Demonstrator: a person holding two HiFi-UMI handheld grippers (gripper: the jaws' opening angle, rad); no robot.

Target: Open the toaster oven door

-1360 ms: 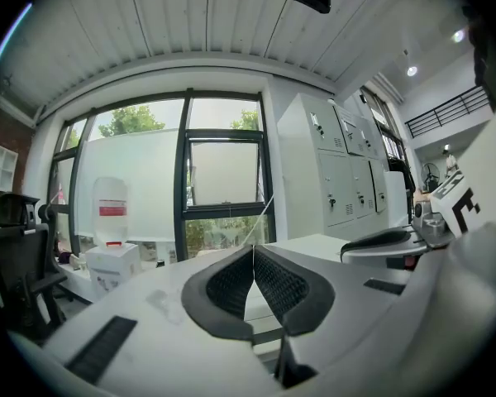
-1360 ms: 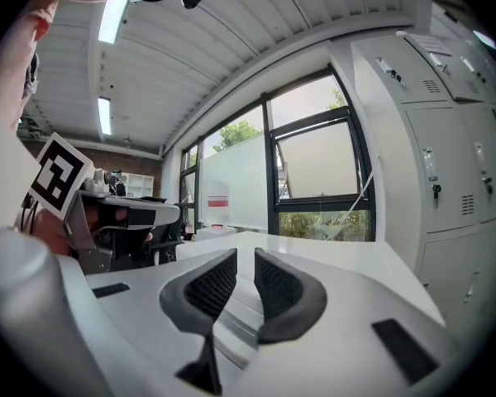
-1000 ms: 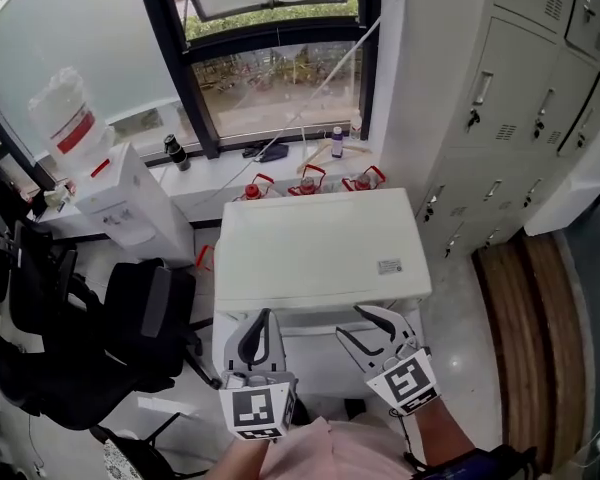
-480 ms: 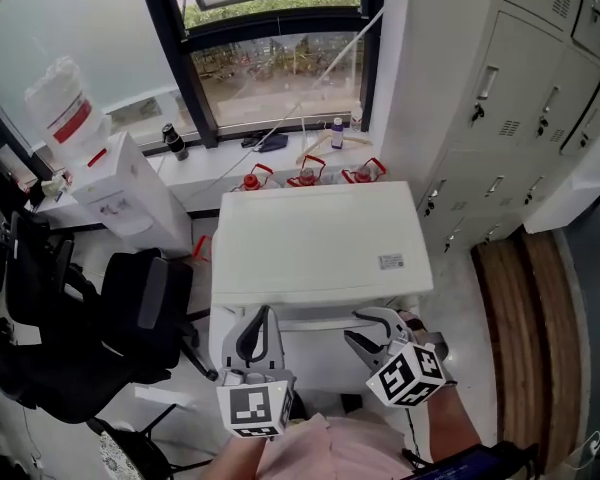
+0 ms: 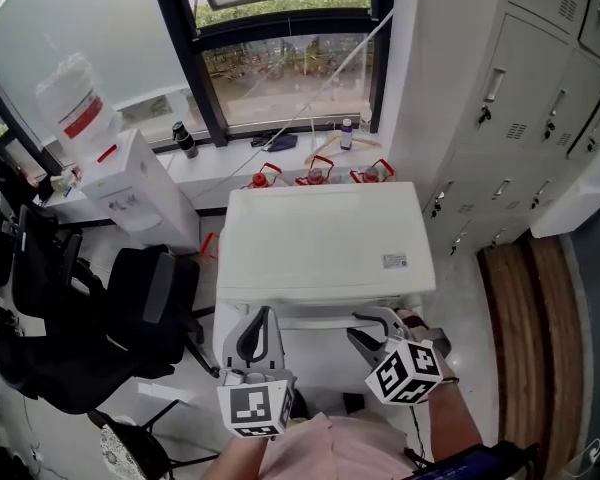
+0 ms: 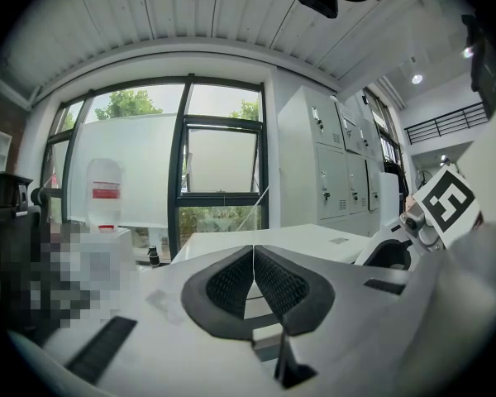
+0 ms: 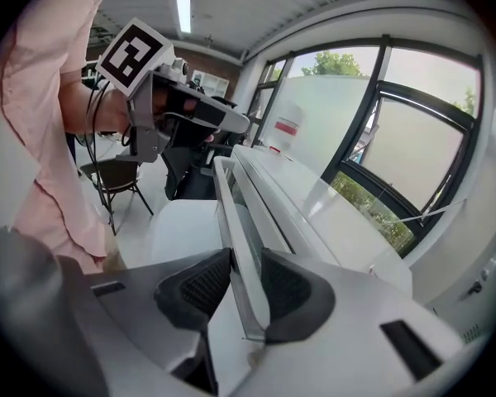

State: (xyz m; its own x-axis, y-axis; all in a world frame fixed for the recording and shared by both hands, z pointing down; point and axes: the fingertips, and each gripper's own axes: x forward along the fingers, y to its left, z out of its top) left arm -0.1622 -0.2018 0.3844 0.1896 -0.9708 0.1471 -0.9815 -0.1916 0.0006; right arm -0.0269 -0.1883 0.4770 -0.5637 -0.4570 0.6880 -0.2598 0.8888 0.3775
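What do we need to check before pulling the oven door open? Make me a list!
1. Right gripper on the door handle: ok, its jaws are closed on the bar.
2. Left gripper empty: ok, jaws together on nothing.
3. Left gripper out of the door's way: not ok, it hangs right in front of the toaster oven.
4. Nothing loose on the oven's top: ok, only a small label.
5. Oven stays put when pulled: cannot tell.
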